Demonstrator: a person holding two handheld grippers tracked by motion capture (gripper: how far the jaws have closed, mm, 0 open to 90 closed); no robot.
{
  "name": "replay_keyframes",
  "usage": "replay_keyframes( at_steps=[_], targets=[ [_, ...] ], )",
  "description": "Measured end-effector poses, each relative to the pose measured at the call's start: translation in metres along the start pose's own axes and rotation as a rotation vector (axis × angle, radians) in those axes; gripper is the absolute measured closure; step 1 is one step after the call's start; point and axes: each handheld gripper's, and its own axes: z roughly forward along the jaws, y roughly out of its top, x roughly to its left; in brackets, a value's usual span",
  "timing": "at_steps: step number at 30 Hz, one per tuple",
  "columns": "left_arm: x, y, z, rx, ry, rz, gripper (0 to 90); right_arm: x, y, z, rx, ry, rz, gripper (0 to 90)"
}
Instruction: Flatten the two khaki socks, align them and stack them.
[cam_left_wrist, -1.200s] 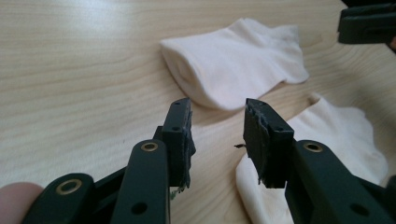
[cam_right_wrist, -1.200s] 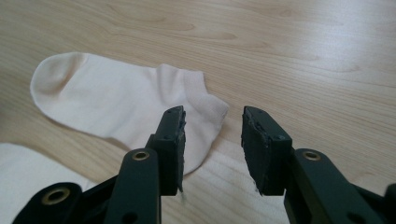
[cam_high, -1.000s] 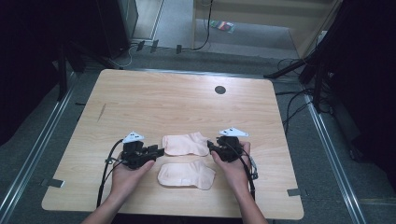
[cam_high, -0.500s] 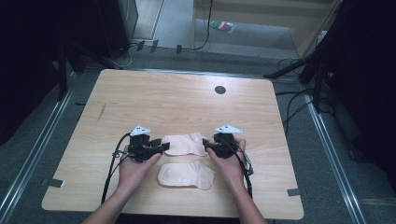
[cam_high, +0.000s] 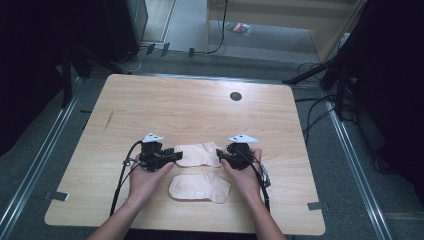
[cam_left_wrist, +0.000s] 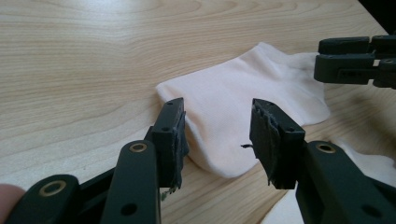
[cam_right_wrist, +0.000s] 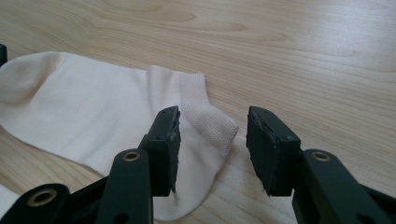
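Two pale cream socks lie flat on the wooden table (cam_high: 190, 110). The far sock (cam_high: 197, 154) stretches between my grippers, and the near sock (cam_high: 200, 186) lies just in front of it. My left gripper (cam_high: 174, 155) is at the far sock's left end. In the left gripper view its jaws (cam_left_wrist: 218, 109) stand apart over that end of the sock (cam_left_wrist: 243, 88) and have just been closing a little, without pressing it. My right gripper (cam_high: 220, 154) is at the cuff end. In its own view the jaws (cam_right_wrist: 212, 116) straddle the ribbed cuff (cam_right_wrist: 201, 107), closing slightly, pads clear of it.
A dark round hole (cam_high: 235, 96) sits in the table's far middle. Cables trail from both grippers toward the front edge. Grey tape tabs (cam_high: 56, 195) mark the near corners. Dark stands and cords surround the table on the floor.
Both hands have edged slightly away from me, bringing the jaws up to the two ends of the far sock. The socks lie as before.
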Motion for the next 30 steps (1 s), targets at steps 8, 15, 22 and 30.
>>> replay_keyframes(
  at_steps=[8,15,22,30],
  targets=[
    [0.002,0.000,0.002,-0.001,0.027,-0.018,53.8,-0.003,0.000,0.001,-0.003,-0.025,0.011,52.2],
    [0.002,-0.005,0.008,0.031,0.060,0.000,61.6,-0.002,-0.001,0.005,0.014,-0.013,0.005,57.8],
    [0.004,-0.004,0.008,0.019,0.048,-0.004,75.4,-0.003,-0.004,0.008,0.040,-0.015,0.011,69.8],
    [0.005,-0.005,0.009,0.029,0.034,0.010,90.0,-0.001,-0.006,0.007,0.055,-0.013,-0.008,87.2]
  ],
)
